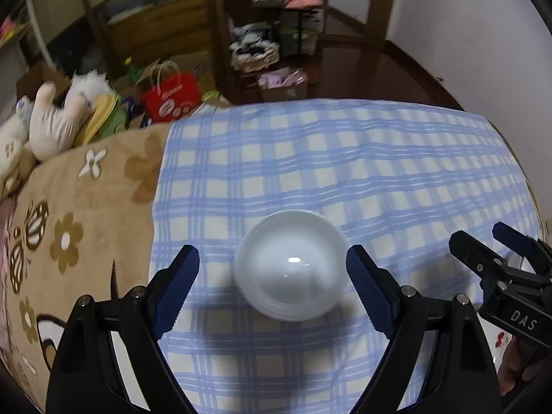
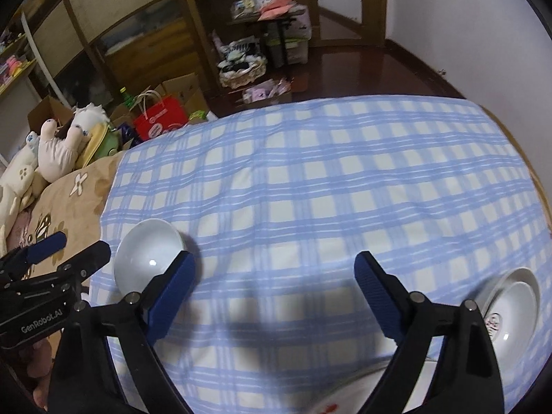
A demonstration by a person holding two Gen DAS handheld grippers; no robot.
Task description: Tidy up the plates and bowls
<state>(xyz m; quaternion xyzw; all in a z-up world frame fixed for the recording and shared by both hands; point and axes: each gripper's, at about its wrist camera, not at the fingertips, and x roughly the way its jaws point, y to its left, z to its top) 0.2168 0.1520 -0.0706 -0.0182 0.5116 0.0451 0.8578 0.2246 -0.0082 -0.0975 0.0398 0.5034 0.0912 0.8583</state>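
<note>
A white bowl (image 1: 291, 270) sits upright on the blue checked cloth (image 1: 345, 172). My left gripper (image 1: 272, 258) hovers over it, open, with one finger on either side of the bowl; the left pad is clearly apart from the rim. In the right wrist view the same bowl (image 2: 148, 255) lies at the left, partly behind a finger. My right gripper (image 2: 275, 261) is open over bare cloth with nothing between its fingers. A stack of white plates (image 2: 514, 300) with a red mark lies at the right. Each gripper also shows in the other's view: right gripper (image 1: 479, 233), left gripper (image 2: 81, 243).
The checked cloth (image 2: 310, 172) covers a bed; a brown flowered blanket (image 1: 86, 207) lies to its left with plush toys (image 1: 51, 127). Beyond the far edge are a red bag (image 1: 172, 96), boxes, wooden shelves (image 2: 214, 17) and dark floor. Something white (image 2: 345, 390) shows at the bottom edge.
</note>
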